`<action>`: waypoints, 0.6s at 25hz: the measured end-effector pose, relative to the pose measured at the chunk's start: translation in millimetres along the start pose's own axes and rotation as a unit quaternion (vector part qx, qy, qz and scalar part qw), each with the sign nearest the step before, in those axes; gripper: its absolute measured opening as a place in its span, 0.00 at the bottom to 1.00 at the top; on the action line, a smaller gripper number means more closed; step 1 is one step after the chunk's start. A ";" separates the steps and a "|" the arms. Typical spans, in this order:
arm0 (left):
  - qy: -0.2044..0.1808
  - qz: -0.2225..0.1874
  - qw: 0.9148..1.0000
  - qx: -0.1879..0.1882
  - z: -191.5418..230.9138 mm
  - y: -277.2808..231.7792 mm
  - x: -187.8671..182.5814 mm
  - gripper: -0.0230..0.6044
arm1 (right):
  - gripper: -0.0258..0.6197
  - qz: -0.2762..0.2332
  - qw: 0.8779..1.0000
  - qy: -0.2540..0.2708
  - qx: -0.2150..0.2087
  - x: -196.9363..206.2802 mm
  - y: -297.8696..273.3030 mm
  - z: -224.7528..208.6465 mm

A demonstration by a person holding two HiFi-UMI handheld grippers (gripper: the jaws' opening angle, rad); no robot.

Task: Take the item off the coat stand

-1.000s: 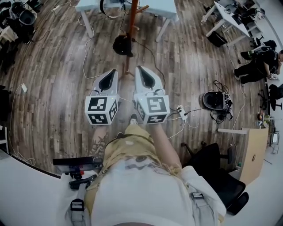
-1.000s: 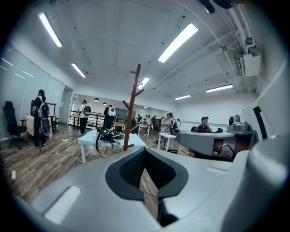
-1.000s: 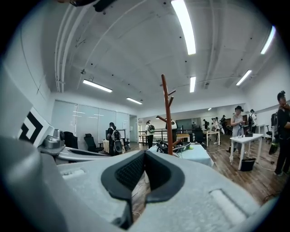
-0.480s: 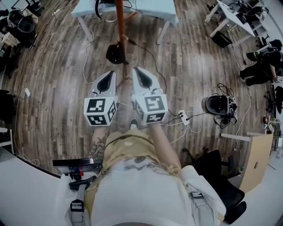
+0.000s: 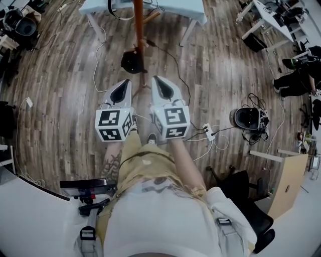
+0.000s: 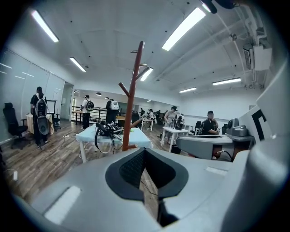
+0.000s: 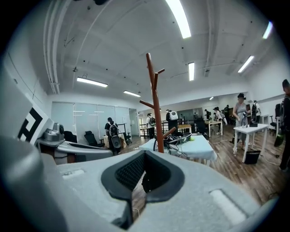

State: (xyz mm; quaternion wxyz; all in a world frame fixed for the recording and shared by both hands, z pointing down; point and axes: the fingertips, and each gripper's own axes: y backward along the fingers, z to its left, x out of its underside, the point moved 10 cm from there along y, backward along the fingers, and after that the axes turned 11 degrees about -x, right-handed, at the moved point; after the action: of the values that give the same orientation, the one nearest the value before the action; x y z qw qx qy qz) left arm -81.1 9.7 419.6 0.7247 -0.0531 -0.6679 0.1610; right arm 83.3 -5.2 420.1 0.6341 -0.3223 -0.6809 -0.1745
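jaws sit together on both the left gripper (image 5: 124,83) and right gripper (image 5: 156,80); the black item (image 5: 133,61) hangs on the coat stand (image 5: 139,30) just ahead. it has drawn closer than before.

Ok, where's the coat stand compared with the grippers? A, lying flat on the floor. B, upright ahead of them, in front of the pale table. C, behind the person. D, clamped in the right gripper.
B: the stand rises upright ahead of the left gripper and right gripper, with the table behind it; neither gripper touches it.
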 end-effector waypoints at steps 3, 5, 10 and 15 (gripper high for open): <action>0.005 -0.007 1.000 0.014 13.6 -23.9 -10.6 0.04 | 0.04 -0.003 1.000 0.017 0.011 -9.9 -22.8 -3.4; 0.005 -0.014 1.000 0.026 23.2 -39.0 -22.6 0.04 | 0.04 -0.010 0.999 0.027 0.013 -21.8 -41.1 -3.8; -0.004 -0.028 0.998 0.049 50.2 -74.9 -49.2 0.04 | 0.04 -0.028 0.998 0.046 0.019 -49.7 -89.8 -5.4; -0.005 -0.018 0.998 0.056 81.4 -107.7 -56.3 0.04 | 0.04 -0.017 0.999 0.044 0.025 -52.6 -131.2 -13.9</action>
State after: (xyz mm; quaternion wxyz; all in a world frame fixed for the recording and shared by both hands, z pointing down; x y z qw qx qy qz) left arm -146.9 -120.2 405.8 0.7256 0.0002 -0.6628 0.1852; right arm 6.5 -121.6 393.1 0.6680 -0.2864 -0.6623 -0.1822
